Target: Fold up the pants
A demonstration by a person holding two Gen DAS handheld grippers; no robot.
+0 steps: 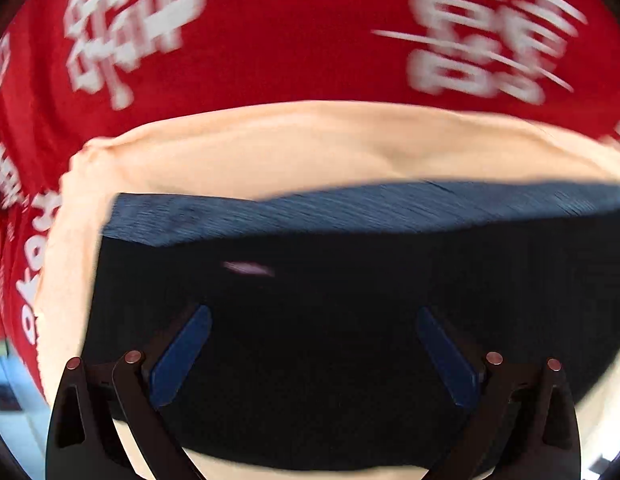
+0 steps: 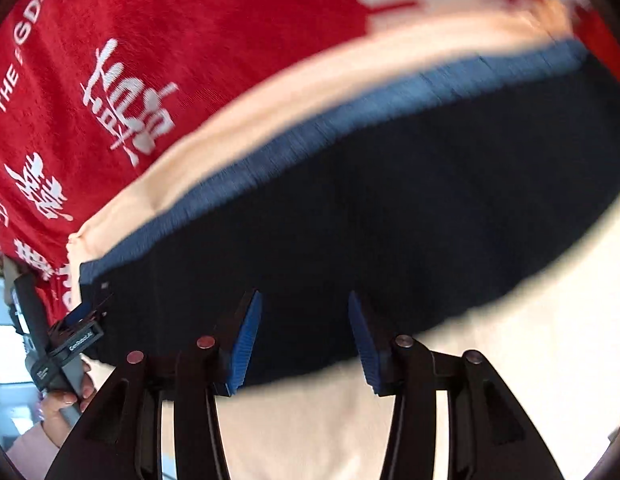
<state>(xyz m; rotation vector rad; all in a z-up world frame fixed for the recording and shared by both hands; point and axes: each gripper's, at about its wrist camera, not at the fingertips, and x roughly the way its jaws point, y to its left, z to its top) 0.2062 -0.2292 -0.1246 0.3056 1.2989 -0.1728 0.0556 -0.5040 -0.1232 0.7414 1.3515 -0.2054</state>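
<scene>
Both the left gripper (image 1: pixel 314 344) and right gripper (image 2: pixel 305 336) are held apart over the dark pants (image 1: pixel 310 300); the folded layers could be dragged askew if only the top one is pinched.

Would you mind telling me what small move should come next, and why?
Probably ease both tongs forward and close them on the dark pants' near edge. The left tongs and right tongs are open over the fabric, gripping nothing.
</scene>
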